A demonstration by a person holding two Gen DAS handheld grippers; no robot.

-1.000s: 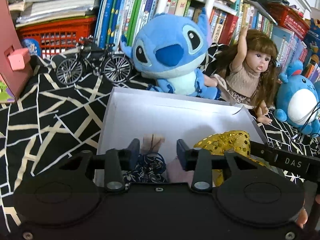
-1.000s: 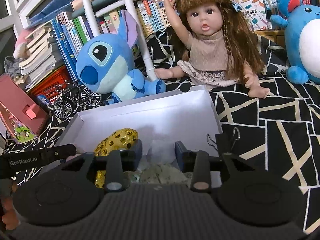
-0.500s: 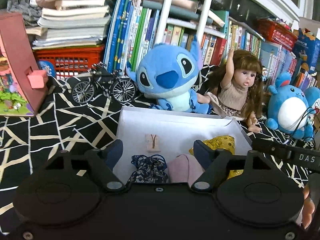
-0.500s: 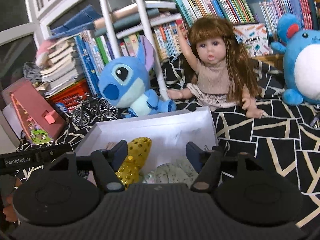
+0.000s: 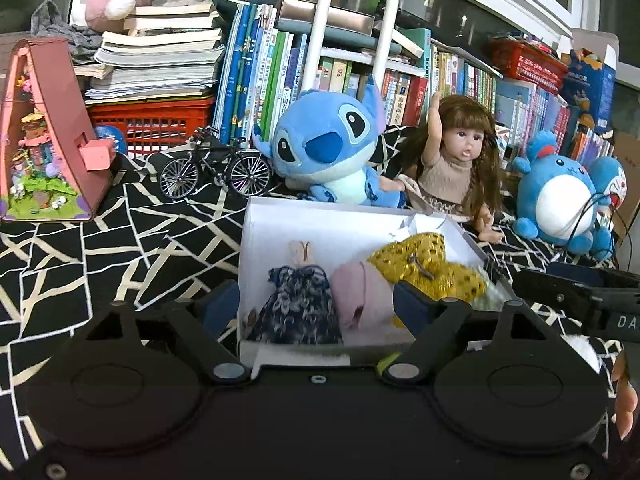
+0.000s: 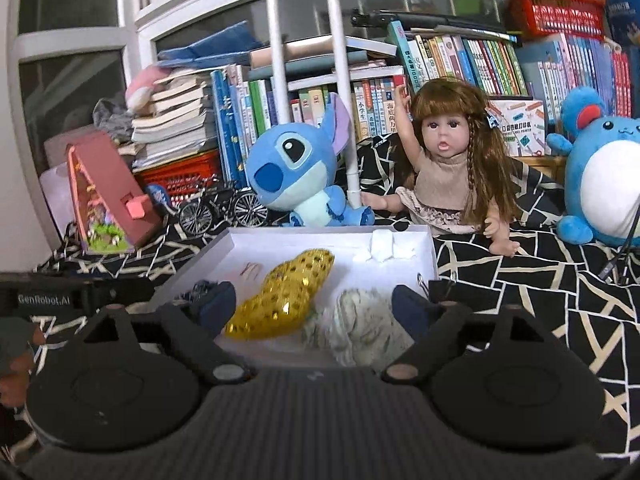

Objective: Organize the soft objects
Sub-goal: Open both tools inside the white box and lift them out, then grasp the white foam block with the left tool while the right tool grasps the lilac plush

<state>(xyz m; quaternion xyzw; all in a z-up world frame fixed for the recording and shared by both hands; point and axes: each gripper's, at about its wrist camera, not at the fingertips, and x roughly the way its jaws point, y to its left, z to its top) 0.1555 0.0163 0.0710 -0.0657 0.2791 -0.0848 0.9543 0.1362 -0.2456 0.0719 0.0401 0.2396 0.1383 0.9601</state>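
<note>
Both pairs of jaws stand wide and are opening further, with nothing pinched between them: our left gripper point(image 5: 316, 304) and our right gripper point(image 6: 316, 306) hover at the near edge of the white box point(image 5: 256, 240), a shallow, smooth-walled cardboard tray on a black cloth point(image 5: 120, 240) crossed by cream lines.

Inside the box we see the soft things lying loose. A dark floral fabric bundle point(image 5: 298, 306) with a fine print sits at the left, a pale pink padded piece point(image 5: 360, 292) touches it, and a crumpled gold sequinned cloth point(image 6: 286, 294) glitters in the middle. A pale, mottled green-white fabric point(image 6: 360, 322) lies by the right wall. Small folded white paper bits point(image 6: 384, 246) rest at the far wall.

Our gripper bodies cut off the near ends of the floral bundle and the mottled fabric. A small tan item point(image 5: 302, 250) beyond the floral bundle is too small for us to identify. Behind the box sit a blue plush point(image 5: 328, 156) and a long-haired doll point(image 5: 460, 164).
</note>
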